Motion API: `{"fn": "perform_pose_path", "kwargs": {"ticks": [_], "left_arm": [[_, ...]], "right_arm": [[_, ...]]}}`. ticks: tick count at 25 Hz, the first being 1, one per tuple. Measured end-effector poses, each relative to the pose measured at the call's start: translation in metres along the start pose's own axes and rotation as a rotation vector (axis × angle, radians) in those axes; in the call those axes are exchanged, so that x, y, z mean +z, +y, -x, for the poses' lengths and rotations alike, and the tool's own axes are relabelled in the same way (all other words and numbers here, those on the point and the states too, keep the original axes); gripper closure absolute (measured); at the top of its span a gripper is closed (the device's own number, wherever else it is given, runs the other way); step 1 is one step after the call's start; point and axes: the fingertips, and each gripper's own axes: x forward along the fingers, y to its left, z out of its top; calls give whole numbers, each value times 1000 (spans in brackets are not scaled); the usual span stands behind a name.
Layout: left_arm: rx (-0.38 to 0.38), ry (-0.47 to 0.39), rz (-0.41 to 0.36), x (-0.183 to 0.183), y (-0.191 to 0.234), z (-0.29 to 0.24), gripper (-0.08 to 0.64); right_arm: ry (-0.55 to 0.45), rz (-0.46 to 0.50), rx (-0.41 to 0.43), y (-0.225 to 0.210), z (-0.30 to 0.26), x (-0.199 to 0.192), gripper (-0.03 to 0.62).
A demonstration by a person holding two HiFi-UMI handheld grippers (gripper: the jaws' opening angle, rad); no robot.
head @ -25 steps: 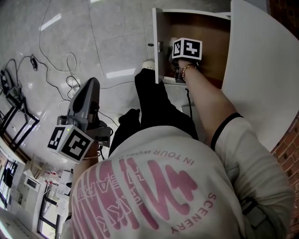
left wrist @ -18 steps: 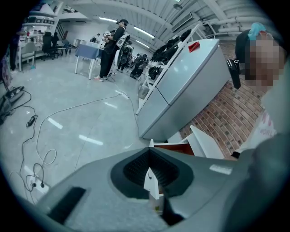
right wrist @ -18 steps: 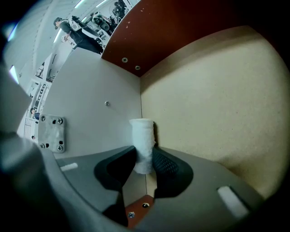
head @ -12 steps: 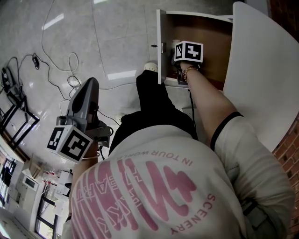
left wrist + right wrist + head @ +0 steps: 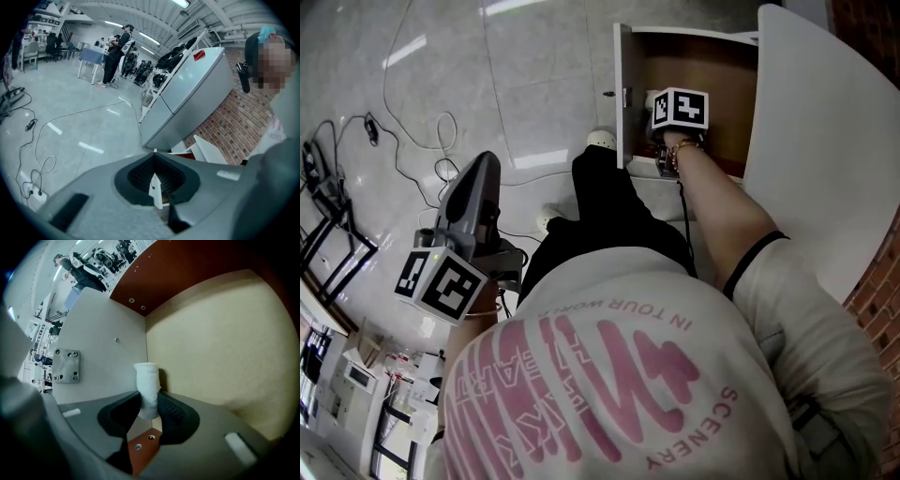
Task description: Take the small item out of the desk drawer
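The right gripper (image 5: 149,401) reaches down inside the open drawer (image 5: 623,94), and its 2 jaws are closed on a small white roll (image 5: 146,380), with a pad against each side. The roll stands upright in the grip, near the drawer's inner corner, close to the white side wall and above the pale bottom board. About half of it sticks out past the jaw tips. The step in hand looks like the lift-out. It should go best straight up and back along the arm's line, with the squeeze kept even, because the roll looks soft and could slip or bend if the grip eases. The exposed end should be kept off the side wall and the drawer's front edge, since a knock there could lever it loose. The desk top (image 5: 825,141) overhangs the drawer, so the gripper's marker cube (image 5: 682,108) needs room beneath it. The left gripper (image 5: 485,169) hangs well away from the drawer over the floor (image 5: 534,56), jaws together and empty, and can stay put.
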Motion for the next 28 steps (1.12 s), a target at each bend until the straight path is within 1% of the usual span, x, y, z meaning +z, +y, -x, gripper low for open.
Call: {"fn": "perform_pose_path", "kwargs": {"ticks": [2, 5, 10, 13, 20, 28], "left_arm": [[-10, -10, -6, 4, -2, 2, 555], [-27, -23, -14, 7, -2, 5, 555], [-44, -66, -1, 11, -1, 12, 555], [-61, -88, -7, 16, -2, 18, 555], [-98, -147, 5, 28, 6, 42, 555], [-158, -176, -10, 46, 7, 58, 557]], "right_arm": [[-9, -3, 4, 4, 5, 1, 462], [-19, 22, 2, 11, 11, 3, 462], [-24, 63, -14, 17, 18, 0, 462], [-37, 81, -34, 19, 27, 1, 462], [-104, 63, -78, 25, 58, 1, 462], [-143, 8, -107, 30, 88, -10, 462]]}}
